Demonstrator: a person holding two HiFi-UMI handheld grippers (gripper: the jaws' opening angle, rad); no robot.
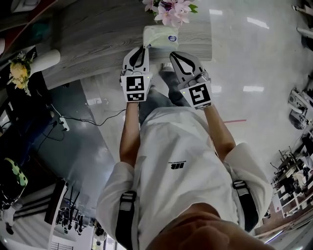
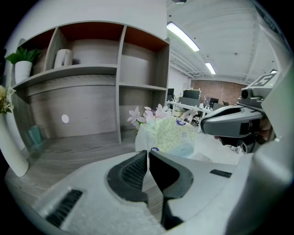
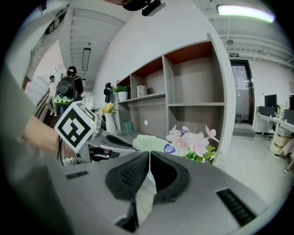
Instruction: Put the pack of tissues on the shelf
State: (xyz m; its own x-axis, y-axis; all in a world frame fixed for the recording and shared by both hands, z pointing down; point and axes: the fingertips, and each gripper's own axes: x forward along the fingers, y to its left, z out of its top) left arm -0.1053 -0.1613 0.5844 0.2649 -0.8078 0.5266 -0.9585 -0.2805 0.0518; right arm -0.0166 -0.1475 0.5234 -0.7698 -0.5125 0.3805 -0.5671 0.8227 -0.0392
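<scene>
Apparently placed, the pack of tissues (image 1: 160, 35) lay at the shelf (image 1: 98, 29) board's front edge beside flowers (image 1: 168, 10), with the left gripper (image 1: 143, 49) and right gripper (image 1: 172, 54) just beside it. Left gripper view: jaws pressed together, holding nothing, bare board to the left. Right gripper view: jaws likewise together, empty. A nudge inward seemed next, keeping off the flowers.

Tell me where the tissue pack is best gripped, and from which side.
Probably its near edge, from the person's side: the tissue pack lies flat on the counter, and flowers crowd its far end. Left gripper and right gripper are shut; open one first.
</scene>
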